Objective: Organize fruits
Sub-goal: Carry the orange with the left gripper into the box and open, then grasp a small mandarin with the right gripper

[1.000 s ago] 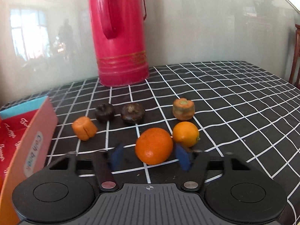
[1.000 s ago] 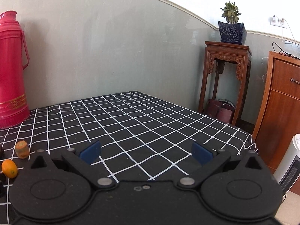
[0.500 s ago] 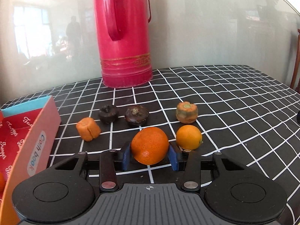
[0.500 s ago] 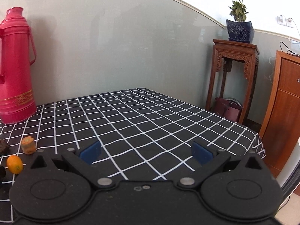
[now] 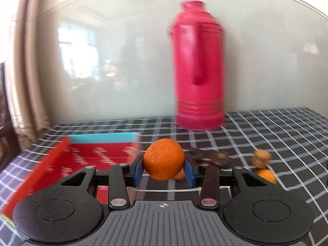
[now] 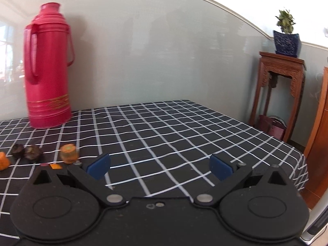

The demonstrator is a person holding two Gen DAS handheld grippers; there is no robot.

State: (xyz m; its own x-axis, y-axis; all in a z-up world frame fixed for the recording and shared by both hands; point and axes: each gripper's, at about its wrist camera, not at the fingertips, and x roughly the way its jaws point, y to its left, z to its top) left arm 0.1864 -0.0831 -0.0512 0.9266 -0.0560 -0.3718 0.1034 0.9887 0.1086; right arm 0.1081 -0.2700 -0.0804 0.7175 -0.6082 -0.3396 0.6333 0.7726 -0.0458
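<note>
One large orange (image 5: 163, 159) sitting clamped in left gripper (image 5: 163, 171); right gripper (image 6: 159, 165) gaping wide, empty; two dark fruits (image 6: 26, 152) lying on bench (image 6: 164, 127)

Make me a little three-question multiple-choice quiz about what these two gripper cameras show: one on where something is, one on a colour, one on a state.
1. Where does the red thermos stand?
A. on the checked tablecloth by the wall
B. on the wooden plant stand
C. inside the red box

2. What colour are the pads of the right gripper?
A. yellow
B. blue
C. white

3. What is the state of the left gripper?
A. wide open and empty
B. shut on a dark fruit
C. shut on the large orange

Answers:
1. A, its base rests on the tablecloth close to the wall.
2. B, both pads show blue.
3. C, the pads press both sides of the large orange.
</note>
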